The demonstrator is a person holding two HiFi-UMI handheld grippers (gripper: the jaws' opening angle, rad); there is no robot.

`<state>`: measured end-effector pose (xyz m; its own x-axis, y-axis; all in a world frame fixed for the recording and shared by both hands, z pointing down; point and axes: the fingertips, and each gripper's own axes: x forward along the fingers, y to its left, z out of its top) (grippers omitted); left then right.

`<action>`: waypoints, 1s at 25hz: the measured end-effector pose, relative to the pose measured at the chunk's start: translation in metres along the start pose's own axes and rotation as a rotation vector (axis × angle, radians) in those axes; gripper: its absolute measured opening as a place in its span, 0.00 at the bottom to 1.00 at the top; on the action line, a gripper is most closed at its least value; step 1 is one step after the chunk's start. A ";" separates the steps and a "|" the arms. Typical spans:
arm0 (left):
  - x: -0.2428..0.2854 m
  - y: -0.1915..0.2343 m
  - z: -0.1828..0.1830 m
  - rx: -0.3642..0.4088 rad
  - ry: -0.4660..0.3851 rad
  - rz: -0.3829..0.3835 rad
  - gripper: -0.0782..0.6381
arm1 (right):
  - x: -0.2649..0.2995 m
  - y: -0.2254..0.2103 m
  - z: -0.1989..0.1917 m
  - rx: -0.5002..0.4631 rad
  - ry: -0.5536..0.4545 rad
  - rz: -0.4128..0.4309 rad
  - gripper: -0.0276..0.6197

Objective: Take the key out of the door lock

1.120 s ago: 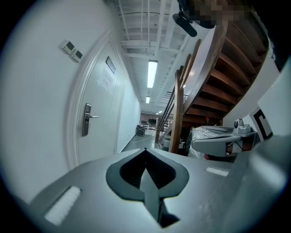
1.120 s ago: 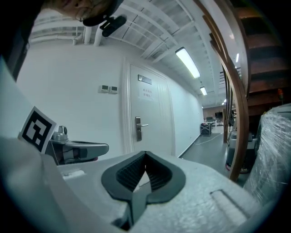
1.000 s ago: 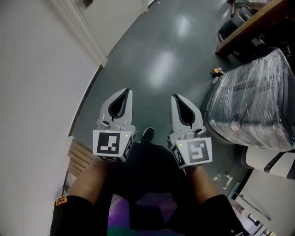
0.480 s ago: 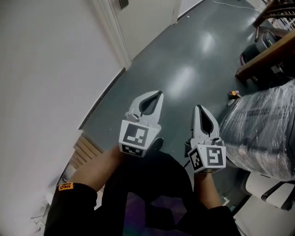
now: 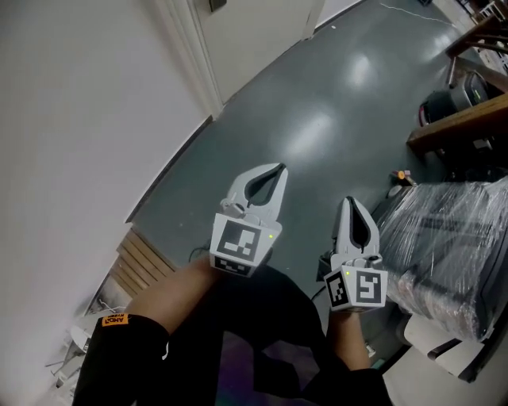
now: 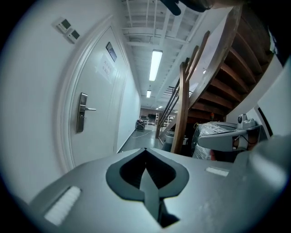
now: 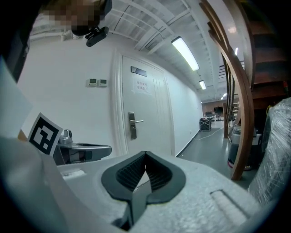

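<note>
Head view: left gripper (image 5: pixel 278 171), right gripper (image 5: pixel 348 203), both closed; one door (image 5: pixel 262 40)

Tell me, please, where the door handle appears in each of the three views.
Head view: not clearly in it; a dark bit at the top edge of the white door may be its plate.
Left gripper view: the door handle is at the left, at mid height.
Right gripper view: it is left of centre, at mid height.
Shared landmark: the plastic-wrapped bundle, at the right in all three.
</note>
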<state>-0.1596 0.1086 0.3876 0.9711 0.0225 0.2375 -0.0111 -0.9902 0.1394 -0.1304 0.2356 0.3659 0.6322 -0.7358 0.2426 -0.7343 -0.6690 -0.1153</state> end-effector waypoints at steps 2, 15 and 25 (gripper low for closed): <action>0.025 0.010 0.013 0.001 -0.035 -0.034 0.13 | 0.028 -0.007 0.008 -0.001 0.003 -0.016 0.03; 0.133 0.104 0.075 0.072 -0.066 -0.083 0.13 | 0.177 -0.009 0.073 -0.025 -0.028 -0.006 0.03; 0.184 0.152 0.103 0.069 -0.091 0.008 0.13 | 0.265 -0.014 0.104 -0.071 -0.056 0.120 0.03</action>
<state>0.0418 -0.0522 0.3532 0.9888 0.0051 0.1493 -0.0055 -0.9975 0.0704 0.0730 0.0394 0.3317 0.5504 -0.8159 0.1773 -0.8196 -0.5684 -0.0714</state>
